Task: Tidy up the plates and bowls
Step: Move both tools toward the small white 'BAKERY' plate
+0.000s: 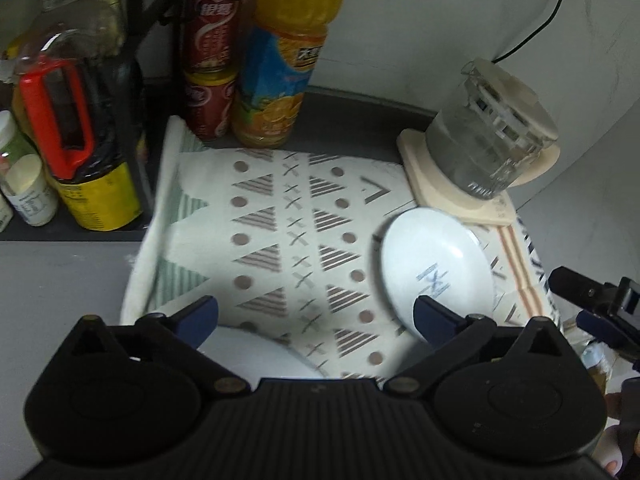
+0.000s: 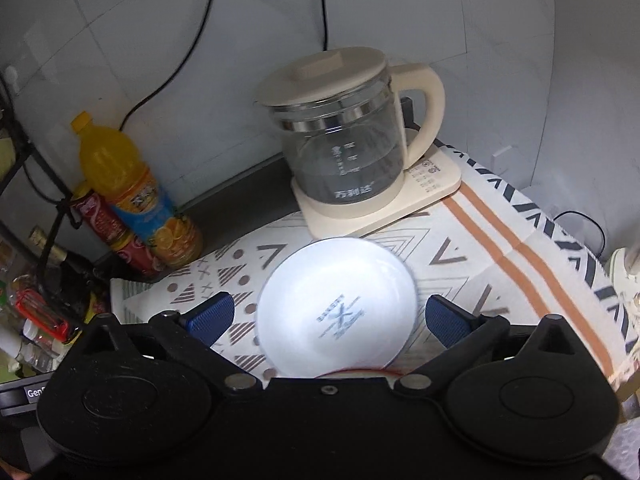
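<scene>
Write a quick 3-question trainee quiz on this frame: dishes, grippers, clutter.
1. True or false: the right gripper is clamped on the white dish.
2. What does the glass kettle stand on? A) its cream base B) the bare counter C) a plate
3. Which drink stands beside the stacked red cans?

Key
1. False: both blue pads stand wide, clear of the dish.
2. A, the cream base, partly on the patterned cloth.
3. The orange juice bottle.

A pale tiled wall [image 2: 500, 32] with dangling black cables [image 2: 192, 40] backs the dim grey table [image 1: 60, 280] under a patterned cloth [image 1: 272, 240].
</scene>
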`<state>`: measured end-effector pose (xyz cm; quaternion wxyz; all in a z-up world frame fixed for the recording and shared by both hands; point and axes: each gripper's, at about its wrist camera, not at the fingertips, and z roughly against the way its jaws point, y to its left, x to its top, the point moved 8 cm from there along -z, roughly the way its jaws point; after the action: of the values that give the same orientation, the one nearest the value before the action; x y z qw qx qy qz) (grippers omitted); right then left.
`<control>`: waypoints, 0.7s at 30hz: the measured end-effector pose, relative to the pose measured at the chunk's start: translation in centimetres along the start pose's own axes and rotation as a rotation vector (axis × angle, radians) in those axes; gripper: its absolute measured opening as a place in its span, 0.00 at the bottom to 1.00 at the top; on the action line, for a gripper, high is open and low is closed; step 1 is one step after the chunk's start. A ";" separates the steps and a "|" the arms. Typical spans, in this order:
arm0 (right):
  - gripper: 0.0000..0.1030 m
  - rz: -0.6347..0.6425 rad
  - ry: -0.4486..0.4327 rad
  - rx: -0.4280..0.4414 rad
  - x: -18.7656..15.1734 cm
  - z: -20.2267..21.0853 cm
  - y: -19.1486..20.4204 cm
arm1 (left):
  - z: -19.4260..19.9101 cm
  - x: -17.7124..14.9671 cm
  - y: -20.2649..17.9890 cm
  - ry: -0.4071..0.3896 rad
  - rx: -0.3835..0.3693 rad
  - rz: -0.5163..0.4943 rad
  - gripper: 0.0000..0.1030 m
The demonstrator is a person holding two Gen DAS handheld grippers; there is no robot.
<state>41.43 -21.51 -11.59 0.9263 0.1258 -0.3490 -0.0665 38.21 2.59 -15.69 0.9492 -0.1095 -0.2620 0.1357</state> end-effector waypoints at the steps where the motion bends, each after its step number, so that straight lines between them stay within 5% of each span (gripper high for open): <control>1: 1.00 -0.001 0.008 0.001 0.2 -0.3 -0.5 | -0.3 0.1 -0.3 -0.002 0.001 0.005 1.00; 13: 0.96 0.032 0.089 0.067 1.9 -4.7 -4.5 | -4.7 0.2 -3.9 0.046 0.002 0.058 1.00; 21: 0.79 0.023 0.216 0.127 1.3 -8.5 -6.3 | -8.1 0.0 -4.2 0.067 -0.008 0.129 0.97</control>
<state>47.80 -26.24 -18.72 0.9493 0.1869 -0.2520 -0.0199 43.31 -2.45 -21.29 0.9462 -0.1347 -0.2231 0.1919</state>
